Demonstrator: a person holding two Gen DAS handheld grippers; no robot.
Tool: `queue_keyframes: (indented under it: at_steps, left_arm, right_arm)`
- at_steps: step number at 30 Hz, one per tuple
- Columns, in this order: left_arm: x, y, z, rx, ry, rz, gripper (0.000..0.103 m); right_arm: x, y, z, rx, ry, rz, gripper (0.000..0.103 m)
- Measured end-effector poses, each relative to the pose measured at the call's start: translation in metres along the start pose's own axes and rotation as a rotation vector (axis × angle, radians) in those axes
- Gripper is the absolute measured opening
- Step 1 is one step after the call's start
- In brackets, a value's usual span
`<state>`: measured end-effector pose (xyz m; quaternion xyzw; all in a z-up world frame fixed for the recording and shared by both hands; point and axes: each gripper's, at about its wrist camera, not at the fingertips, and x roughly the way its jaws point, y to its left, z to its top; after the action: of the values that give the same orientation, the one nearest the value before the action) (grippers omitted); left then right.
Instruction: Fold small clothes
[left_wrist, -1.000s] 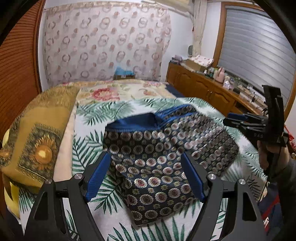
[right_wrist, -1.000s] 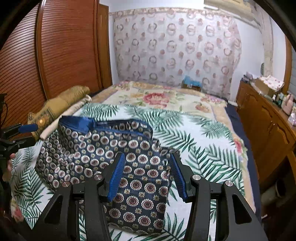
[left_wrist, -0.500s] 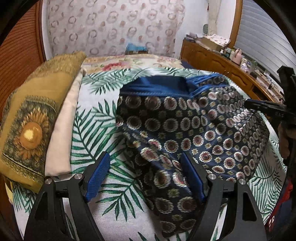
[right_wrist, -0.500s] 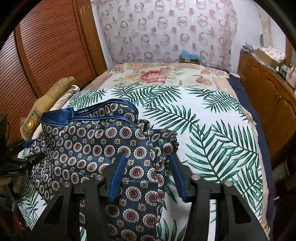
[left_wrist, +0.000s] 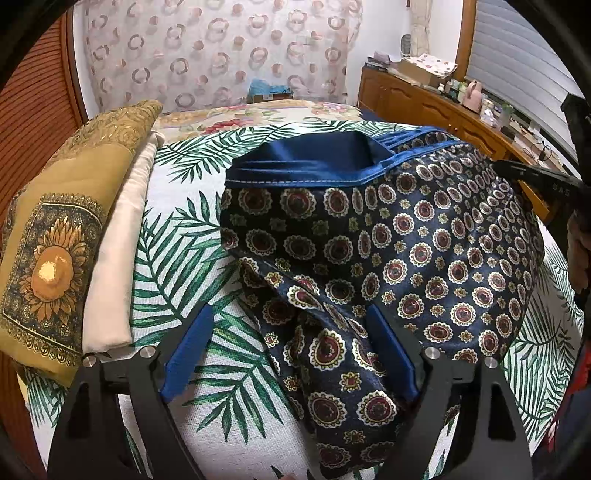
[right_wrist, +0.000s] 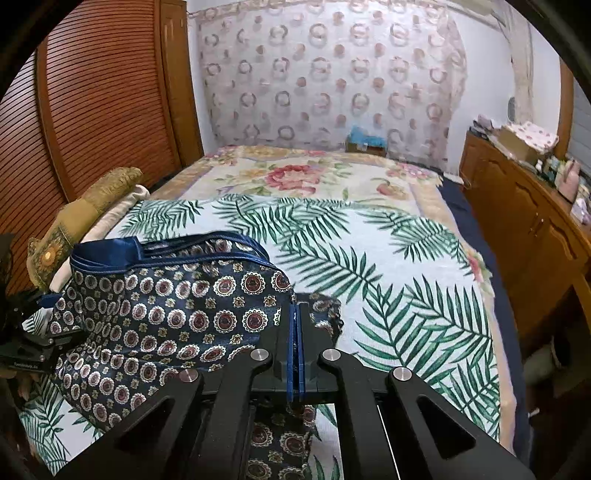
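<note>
Right gripper (right_wrist: 295, 325) fingers clamped on shorts (right_wrist: 166, 310) edge so we can lift; left gripper (left_wrist: 291, 350) fingers opening, straddling hem, not yet pinching. Bed (right_wrist: 388, 266) underneath.

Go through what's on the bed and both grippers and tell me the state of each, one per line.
Patterned shorts: spread on the bed, unfolded, waistband away from the camera.
Right gripper: fingers shut on the shorts' fabric.
Left gripper: fingers opening, astride a shorts leg, not pressing it.
Yellow sunflower cushion: lying at the bed's edge.
</note>
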<state>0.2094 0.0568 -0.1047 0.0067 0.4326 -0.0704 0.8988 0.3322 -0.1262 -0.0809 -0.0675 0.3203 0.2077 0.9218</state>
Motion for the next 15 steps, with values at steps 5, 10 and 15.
queue_keyframes:
  at_steps: [5, 10, 15]
  left_arm:
    - [0.000, 0.000, 0.001, -0.001, 0.000, -0.001, 0.085]
    - [0.001, -0.001, 0.002, -0.001, 0.000, 0.001, 0.085]
    - [0.000, 0.000, 0.001, -0.001, -0.001, 0.001, 0.085]
  right_arm:
    - [0.004, -0.003, -0.004, 0.004, 0.016, 0.001, 0.001]
    - [-0.005, -0.004, -0.004, 0.001, 0.002, -0.008, 0.001]
    - [-0.012, 0.001, -0.008, -0.011, -0.011, -0.022, 0.030]
